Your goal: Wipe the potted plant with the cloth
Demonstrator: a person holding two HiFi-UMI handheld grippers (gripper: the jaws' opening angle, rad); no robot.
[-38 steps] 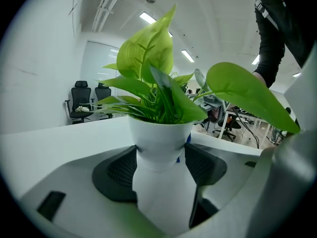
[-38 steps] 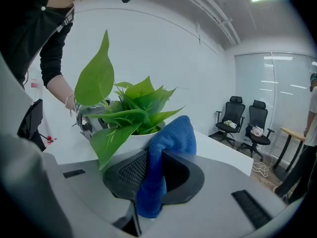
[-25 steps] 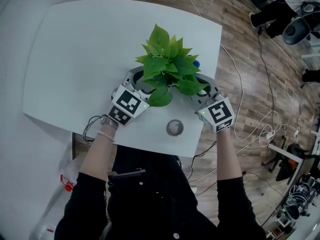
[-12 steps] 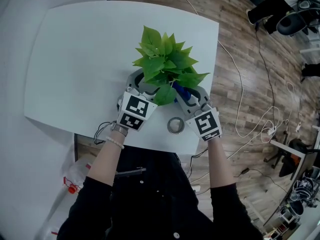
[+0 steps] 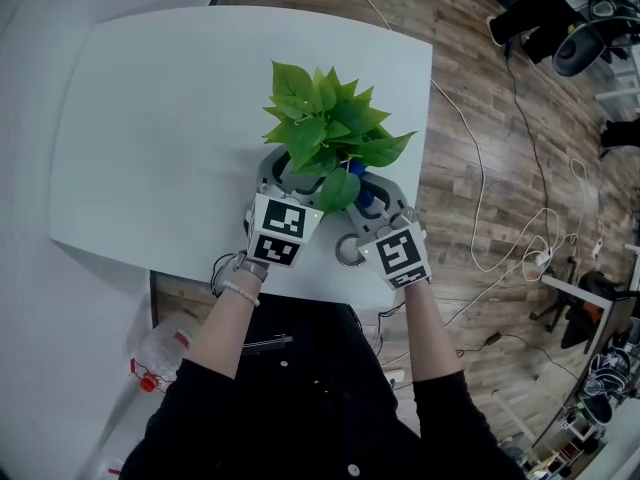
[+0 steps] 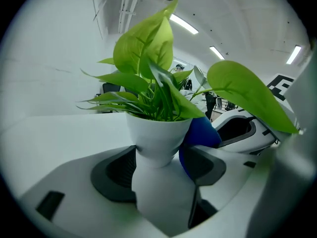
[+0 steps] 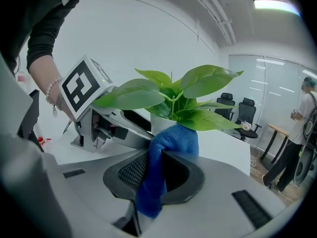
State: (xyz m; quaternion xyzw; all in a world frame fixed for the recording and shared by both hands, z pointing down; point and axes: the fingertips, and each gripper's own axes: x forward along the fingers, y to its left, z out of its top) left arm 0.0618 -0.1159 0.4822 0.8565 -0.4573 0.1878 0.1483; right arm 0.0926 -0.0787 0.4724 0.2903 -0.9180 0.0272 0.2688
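We have the potted plant [image 5: 325, 128] standing between the jaws of the left claw [image 5: 290, 175]. Its pads sit on either side of the narrow waist of the white pot [image 6: 156, 133] and look to bear on it. Those jaws, set wide, have just been closing a little on it. The leaves [image 6: 148, 48] rise above that claw and spread out over both claws.

The right claw [image 5: 370, 190] is pinched on the blue cloth [image 7: 167, 145], which pokes up past its tips and hangs down between its pads. Just beyond those tips the cloth looks to touch the side of the pot, under the nearest leaves and right beside the left claw's right pad. The pot rests on the white table [image 5: 150, 118] under both claws.

We judge the pot hard, smooth and rather slippery, probably light, and top-heavy with the foliage. The waist is the place to hold it, since the flare above keeps it from sliding out. The leaves look thin and soft and will bend or tear under a hard push, so we would stroke them lightly from stalk toward tip. The cloth is limp, so it is best gripped by a bunched fold that leaves a soft wad proud of the tips.
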